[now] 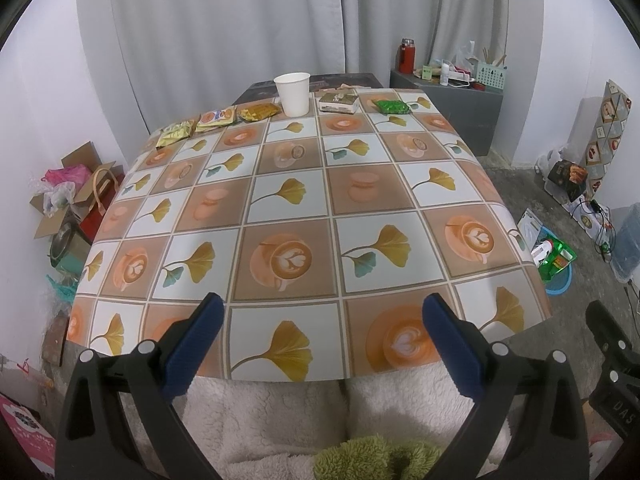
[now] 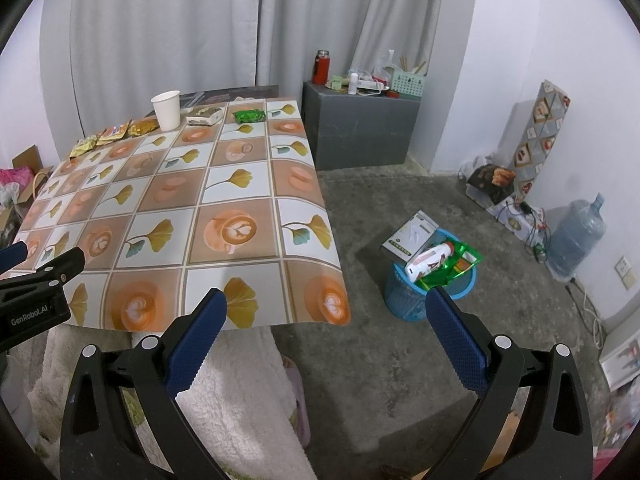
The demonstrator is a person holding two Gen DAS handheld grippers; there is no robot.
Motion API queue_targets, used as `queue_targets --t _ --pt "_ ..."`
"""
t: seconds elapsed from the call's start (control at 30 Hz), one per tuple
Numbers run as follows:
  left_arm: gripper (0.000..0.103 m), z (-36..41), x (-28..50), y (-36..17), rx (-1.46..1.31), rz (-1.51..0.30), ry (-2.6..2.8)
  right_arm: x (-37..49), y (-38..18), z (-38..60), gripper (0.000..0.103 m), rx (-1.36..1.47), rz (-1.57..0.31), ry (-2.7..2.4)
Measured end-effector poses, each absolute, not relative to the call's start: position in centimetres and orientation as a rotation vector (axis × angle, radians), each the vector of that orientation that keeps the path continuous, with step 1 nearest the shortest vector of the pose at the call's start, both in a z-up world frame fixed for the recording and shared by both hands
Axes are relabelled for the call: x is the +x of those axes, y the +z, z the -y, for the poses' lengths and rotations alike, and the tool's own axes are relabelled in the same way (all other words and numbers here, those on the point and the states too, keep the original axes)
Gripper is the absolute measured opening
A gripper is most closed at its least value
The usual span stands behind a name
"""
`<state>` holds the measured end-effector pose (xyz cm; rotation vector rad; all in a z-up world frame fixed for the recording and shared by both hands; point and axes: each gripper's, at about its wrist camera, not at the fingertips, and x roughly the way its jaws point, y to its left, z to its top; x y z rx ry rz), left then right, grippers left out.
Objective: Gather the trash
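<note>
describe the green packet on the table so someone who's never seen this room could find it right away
Start at the table with the checked leaf-and-coffee cloth and look along its far edge, by the grey curtain, where a row of trash lies. The green packet is the last item at the right end, past the white paper cup and a small box. It is the only bright green one on the table; the packets left of the cup are yellow and orange.

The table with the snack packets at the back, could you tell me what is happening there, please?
A person holds a gripper in each hand, and the left gripper and right gripper are both open and empty at the near edge of the table. A paper cup and several snack packets, including a green packet, still lie along the far edge. The blue bin on the floor already holds trash.
</note>
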<state>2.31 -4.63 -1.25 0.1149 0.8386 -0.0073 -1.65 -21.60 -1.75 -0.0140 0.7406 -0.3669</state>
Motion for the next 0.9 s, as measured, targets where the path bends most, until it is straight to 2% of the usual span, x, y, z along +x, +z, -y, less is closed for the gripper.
queue_targets --t 0.9 --pt "0.097 4.53 2.15 -1.26 0.116 -0.837 -0.004 -1.65 -1.71 21.57 0.096 -0.011 -0.741 -0.364"
